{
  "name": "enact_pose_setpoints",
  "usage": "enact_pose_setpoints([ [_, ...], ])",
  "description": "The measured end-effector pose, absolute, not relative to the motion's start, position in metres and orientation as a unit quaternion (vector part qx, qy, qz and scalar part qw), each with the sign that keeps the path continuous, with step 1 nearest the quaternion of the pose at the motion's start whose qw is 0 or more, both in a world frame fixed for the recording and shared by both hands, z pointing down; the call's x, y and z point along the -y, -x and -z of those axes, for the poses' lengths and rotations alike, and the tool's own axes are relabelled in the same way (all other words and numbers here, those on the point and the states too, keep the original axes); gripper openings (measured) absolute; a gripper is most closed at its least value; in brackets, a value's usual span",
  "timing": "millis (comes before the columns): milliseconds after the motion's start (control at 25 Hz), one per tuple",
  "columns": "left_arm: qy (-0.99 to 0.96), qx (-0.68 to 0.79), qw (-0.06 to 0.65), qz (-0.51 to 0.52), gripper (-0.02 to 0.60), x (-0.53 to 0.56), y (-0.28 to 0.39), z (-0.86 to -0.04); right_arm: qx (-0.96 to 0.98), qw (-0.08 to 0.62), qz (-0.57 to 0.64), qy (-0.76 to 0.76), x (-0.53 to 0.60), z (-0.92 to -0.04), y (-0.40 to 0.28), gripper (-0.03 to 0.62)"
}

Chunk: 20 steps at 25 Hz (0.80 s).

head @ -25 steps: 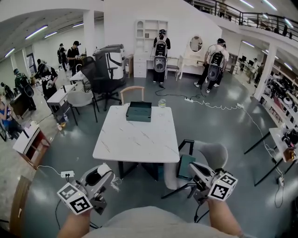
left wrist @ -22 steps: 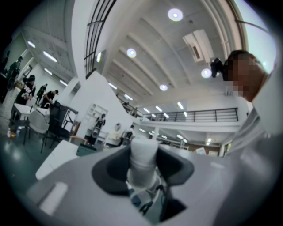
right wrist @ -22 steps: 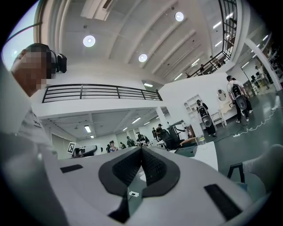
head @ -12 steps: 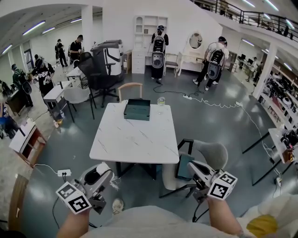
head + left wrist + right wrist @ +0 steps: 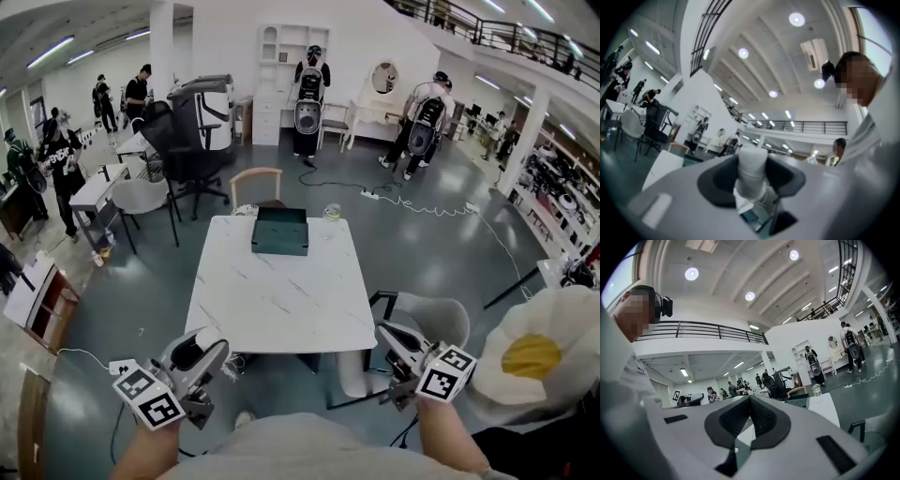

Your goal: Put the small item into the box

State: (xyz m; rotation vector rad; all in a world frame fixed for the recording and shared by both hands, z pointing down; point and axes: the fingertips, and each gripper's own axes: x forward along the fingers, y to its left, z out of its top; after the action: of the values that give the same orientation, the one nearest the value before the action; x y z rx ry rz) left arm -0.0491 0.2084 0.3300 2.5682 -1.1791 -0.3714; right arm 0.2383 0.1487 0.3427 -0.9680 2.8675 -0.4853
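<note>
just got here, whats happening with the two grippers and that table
A person stands short of the white table, a hand-held gripper in each hand. The left hand-held gripper is clamped on a small white item; the right hand-held gripper is shut and empty. The green box sits at the table's far edge, the item not yet in it.

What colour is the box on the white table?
Dark green. The box shows best in the head view.

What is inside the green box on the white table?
The green box looks open on top; the inside that shows looks dark and empty. Its near wall covers part of the bottom, so that part cannot be checked.
</note>
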Motion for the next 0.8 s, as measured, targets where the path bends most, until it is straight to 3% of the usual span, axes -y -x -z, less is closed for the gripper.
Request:
enact_pose_setpoints([
  [800,-0.914,0.343,0.177,0.126,0.178,-0.032,0.205,-0.334,-0.91,0.027,0.157,0.382,-0.002,-0.33,-0.083,0.008],
])
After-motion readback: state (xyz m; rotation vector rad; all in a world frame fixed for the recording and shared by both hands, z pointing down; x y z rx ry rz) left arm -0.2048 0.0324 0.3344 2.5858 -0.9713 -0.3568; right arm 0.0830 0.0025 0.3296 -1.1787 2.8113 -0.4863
